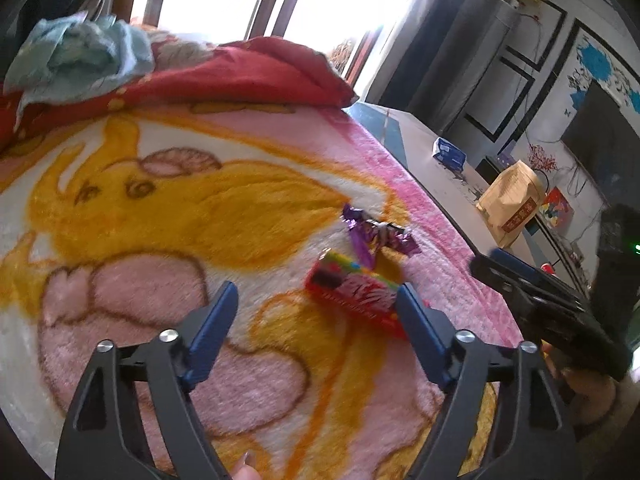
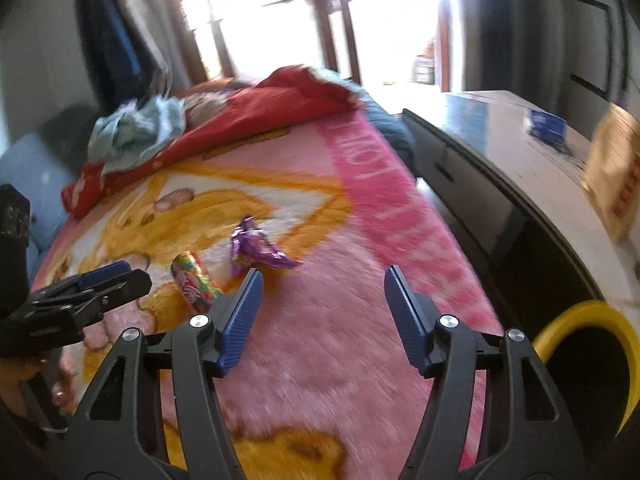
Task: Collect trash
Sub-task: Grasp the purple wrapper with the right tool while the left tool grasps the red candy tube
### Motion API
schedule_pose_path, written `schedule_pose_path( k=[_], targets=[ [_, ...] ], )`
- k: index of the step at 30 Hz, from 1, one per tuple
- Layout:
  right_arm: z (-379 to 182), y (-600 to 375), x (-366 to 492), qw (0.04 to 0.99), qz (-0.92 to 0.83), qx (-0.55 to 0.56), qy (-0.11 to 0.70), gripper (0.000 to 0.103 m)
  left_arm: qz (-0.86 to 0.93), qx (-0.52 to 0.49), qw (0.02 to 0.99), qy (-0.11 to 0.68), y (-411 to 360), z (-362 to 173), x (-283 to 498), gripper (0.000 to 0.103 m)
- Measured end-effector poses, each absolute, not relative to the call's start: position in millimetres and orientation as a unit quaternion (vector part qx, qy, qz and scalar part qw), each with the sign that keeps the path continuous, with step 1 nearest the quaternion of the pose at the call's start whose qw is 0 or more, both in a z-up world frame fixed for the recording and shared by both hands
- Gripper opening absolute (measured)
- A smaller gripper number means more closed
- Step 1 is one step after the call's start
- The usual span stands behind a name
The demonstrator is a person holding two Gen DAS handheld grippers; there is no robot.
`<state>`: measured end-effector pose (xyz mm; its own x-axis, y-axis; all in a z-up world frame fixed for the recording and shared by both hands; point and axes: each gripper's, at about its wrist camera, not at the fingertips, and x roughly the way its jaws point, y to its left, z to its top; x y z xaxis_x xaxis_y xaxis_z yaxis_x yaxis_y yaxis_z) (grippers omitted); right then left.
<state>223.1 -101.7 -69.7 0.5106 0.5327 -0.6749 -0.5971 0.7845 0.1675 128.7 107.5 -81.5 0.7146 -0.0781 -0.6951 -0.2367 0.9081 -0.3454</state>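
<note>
- The left gripper (image 1: 316,300) is holding its jaws spread wide and empty above a plush fleece blanket (image 1: 160,208); its blue, ribbed fingers (image 1: 214,322) are mounted on black angular arms with silver pivot screws.
- A red snack wrapper (image 1: 354,294), glossy and roughly rectangular with multicoloured print, is lying flat on the blanket; its near corner is passing behind the left gripper's right-hand finger, so contact there cannot be told.
- A purple candy wrapper (image 1: 376,236), crinkled foil with twisted ends, is lying just beyond the red one, touching or overlapping it.
- The right gripper (image 2: 324,296) is likewise holding its jaws parted and empty, over bare pink pile to the right of both wrappers.
- The blanket's pile is long and fuzzy, printed with a yellow-and-pink cartoon figure and a pink border with lettering blurred beyond reading.
- A red quilt (image 1: 248,76) is lying bunched at the far end of the bed, with a crumpled pale blue cloth (image 1: 84,56) on top.
- A yellow-rimmed bin (image 2: 592,364), round and dark inside, is standing beside the bed, cut off by the frame edge.
- A tan paper bag (image 1: 512,204) and a small blue box (image 1: 450,154) are resting on the grey table (image 1: 420,136) alongside the bed.
- Motion blur is softening both views; the window is overexposed to white.
</note>
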Motion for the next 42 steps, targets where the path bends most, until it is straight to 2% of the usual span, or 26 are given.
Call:
schedule_pose_path(
  k=[8,11,16,21,28,31,35,42],
  targets=[
    [-82.9,-56.9,236.4,0.846,0.358,-0.103,0.381,0.048,0.019,-0.251,0.883,0.395,117.5,-91.1,129.1,0.066],
    [-85.4,-50.4,241.3,0.842,0.362,-0.112,0.384,0.038,-0.004,-0.285,0.869,0.405,116.8,-98.4,137.4,0.064],
    [-92.4,-49.6,250.3,0.83,0.372,-0.097,0.403,0.011,-0.022,-0.297,0.858,0.417,107.6,-107.7,151.9,0.063],
    [-90.9,-65.2,248.6,0.834,0.367,-0.072,0.406,0.006,-0.03,-0.31,0.849,0.426,96.1,-118.3,169.7,0.061],
    [-74.5,-100.0,235.6,0.85,0.356,-0.028,0.387,0.006,-0.022,-0.316,0.849,0.422,85.4,-121.6,192.4,0.061],
    [-67.2,-114.5,230.1,0.856,0.352,-0.013,0.379,0.006,-0.016,-0.31,0.851,0.424,83.0,-122.0,201.3,0.049],
    [-57.1,-135.8,222.7,0.864,0.341,0.006,0.37,0.006,-0.018,-0.301,0.852,0.428,75.8,-122.6,214.6,0.045],
    [-49.8,-167.1,213.5,0.879,0.309,0.027,0.361,0.006,-0.037,-0.284,0.858,0.426,52.4,-115.6,224.4,0.032]
  ],
)
